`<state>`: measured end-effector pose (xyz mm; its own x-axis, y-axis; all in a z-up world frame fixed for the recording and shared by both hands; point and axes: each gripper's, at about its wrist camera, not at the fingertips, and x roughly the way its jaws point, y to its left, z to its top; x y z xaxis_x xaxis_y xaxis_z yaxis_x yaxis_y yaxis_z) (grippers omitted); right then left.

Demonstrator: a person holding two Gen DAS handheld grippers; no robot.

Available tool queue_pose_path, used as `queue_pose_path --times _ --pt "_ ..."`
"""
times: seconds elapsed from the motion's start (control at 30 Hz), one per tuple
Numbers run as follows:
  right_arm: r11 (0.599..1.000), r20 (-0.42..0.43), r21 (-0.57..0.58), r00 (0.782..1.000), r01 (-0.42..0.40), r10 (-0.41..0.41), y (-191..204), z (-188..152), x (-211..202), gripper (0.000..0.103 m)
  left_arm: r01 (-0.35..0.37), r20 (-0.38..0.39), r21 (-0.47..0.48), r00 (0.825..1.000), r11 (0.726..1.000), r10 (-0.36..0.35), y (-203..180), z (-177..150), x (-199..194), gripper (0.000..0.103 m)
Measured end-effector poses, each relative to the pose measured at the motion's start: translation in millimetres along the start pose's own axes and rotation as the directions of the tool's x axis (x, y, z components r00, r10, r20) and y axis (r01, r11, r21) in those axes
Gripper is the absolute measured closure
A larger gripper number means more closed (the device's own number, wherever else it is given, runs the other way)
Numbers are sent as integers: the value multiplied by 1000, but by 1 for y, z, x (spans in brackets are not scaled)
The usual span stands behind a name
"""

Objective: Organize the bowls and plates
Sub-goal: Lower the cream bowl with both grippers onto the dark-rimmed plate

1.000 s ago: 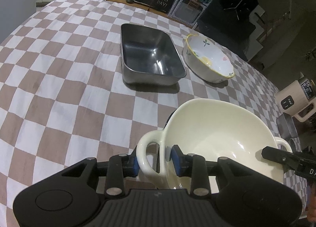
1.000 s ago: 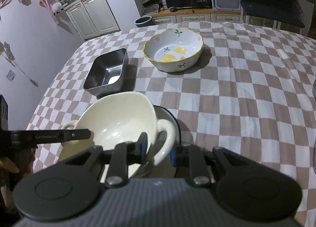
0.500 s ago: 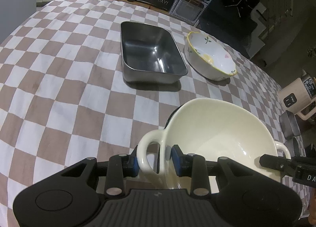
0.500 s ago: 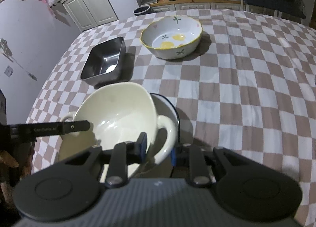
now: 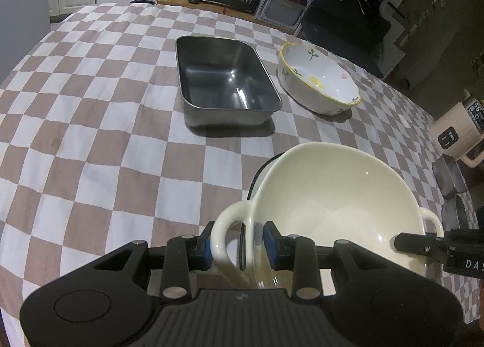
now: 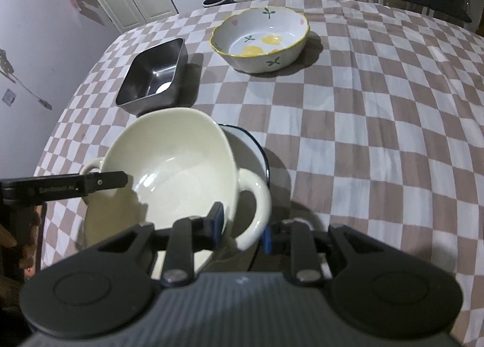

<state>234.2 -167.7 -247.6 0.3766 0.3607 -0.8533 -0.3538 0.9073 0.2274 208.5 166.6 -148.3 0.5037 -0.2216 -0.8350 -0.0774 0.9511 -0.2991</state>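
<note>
Checkered tablecloth (image 5: 90, 141), cream bowl (image 5: 332, 196) gripped by left claw (image 5: 239, 245) and right claw (image 6: 243, 227).

The room I work in is dim and the colours look flat and greyish. Light falls from above: the steel tray (image 5: 227, 87) throws a dark shadow on its near side, and the floral bowl (image 6: 260, 41) one to its right. Small glints sit on the tray's floor and on the glaze of the cream bowl (image 5: 335, 202). My fisheye lenses bend the checked cloth (image 5: 90, 123) into curves, stronger toward the edges, and the corners go black. The far background is murky. In my right view the cream bowl's near handle and my gripper (image 6: 242, 230) look soft, slightly smeared
</note>
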Motion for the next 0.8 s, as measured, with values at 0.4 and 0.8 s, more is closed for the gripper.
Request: queue_pose_path --times 0.4,0.8 --pt "1000 -11 -22 1000 15 -16 1 0 2 70 -21 -6 35 1000 999 21 -4 0 0 66" --pt "991 -26 -110 996 80 -83 5 -2 5 62 -20 -11 43 1000 999 21 -6 1 -1 66"
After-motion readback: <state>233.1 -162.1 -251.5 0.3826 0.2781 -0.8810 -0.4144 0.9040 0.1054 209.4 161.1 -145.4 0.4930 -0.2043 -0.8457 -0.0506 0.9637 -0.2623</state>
